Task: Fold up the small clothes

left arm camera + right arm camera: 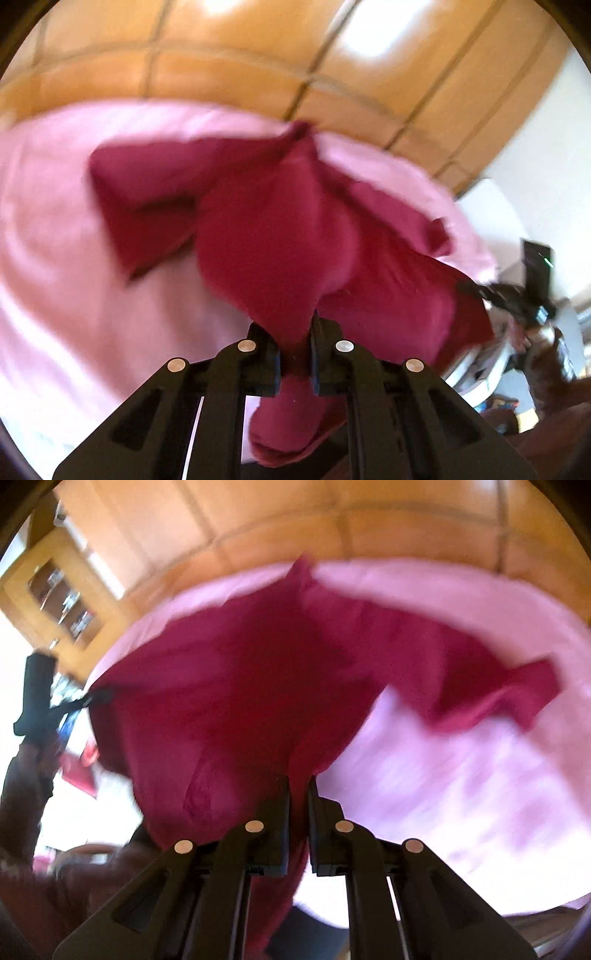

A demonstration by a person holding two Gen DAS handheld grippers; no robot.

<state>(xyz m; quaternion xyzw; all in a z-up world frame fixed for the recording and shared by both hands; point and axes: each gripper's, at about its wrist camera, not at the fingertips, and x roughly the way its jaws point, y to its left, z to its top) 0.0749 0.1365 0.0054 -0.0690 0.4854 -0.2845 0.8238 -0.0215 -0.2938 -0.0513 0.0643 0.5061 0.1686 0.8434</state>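
A dark red garment [273, 236] hangs stretched above a pink sheet [62, 236], one sleeve spread to the left. My left gripper [295, 332] is shut on a bunched edge of it, cloth pinched between both pads. In the right wrist view the same red garment [229, 701] fills the middle, with a sleeve [517, 694] trailing right over the pink sheet [461, 775]. My right gripper [299, 794] is shut on another edge. The other gripper [509, 295] shows at the right of the left view, and the left gripper [55, 701] at the left of the right view.
Orange floor tiles [221, 55] lie beyond the sheet. A wooden glass-front cabinet [62, 598] stands at the upper left in the right view. A person's dark sleeve [22, 786] is at lower left. White furniture [491, 206] sits at the right. Both views are motion-blurred.
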